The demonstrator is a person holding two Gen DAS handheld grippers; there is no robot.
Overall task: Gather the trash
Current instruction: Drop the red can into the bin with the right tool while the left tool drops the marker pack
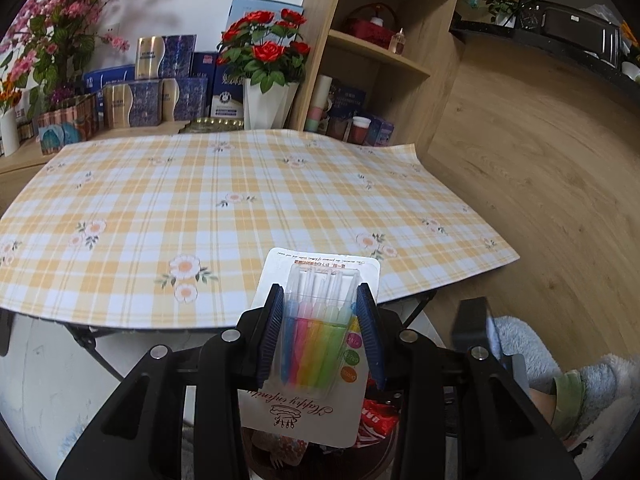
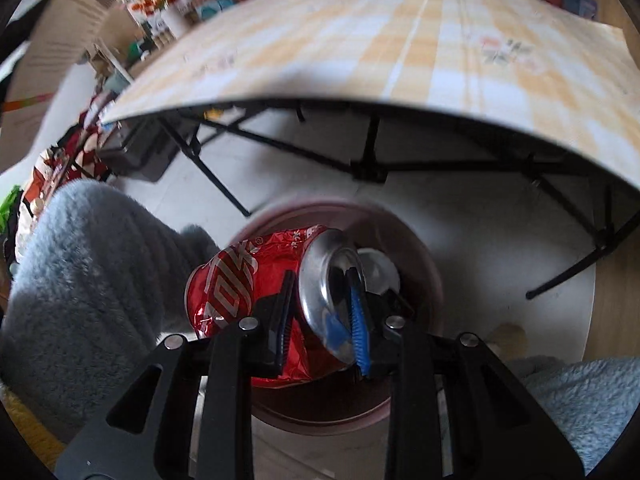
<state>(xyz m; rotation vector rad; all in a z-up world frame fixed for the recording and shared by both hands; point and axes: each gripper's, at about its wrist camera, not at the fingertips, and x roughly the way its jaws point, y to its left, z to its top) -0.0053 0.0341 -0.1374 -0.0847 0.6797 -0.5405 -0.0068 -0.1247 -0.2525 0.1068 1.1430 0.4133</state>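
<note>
- Left wrist view: the left gripper [image 1: 322,330] is clamped on a candle pack [image 1: 316,332], its blue pads pressing the clear blister from either side. The grip sits across the raised plastic, which I judge gives firmer purchase than the thin backing card.
- The pack is held off the near edge of the checked table [image 1: 200,208], above red packaging [image 1: 378,416] lying lower down; it appears on its way to disposal.
- Right wrist view: the right gripper [image 2: 320,312] is clamped on a crushed red can [image 2: 276,292], one pad on the dented side, the other reaching over the silver end.
- The can hangs directly over a round reddish bin [image 2: 416,264] on the floor beside the table legs, so a release should drop it inside.
- A fluffy grey sleeve [image 2: 84,280] lies to the left.
</note>
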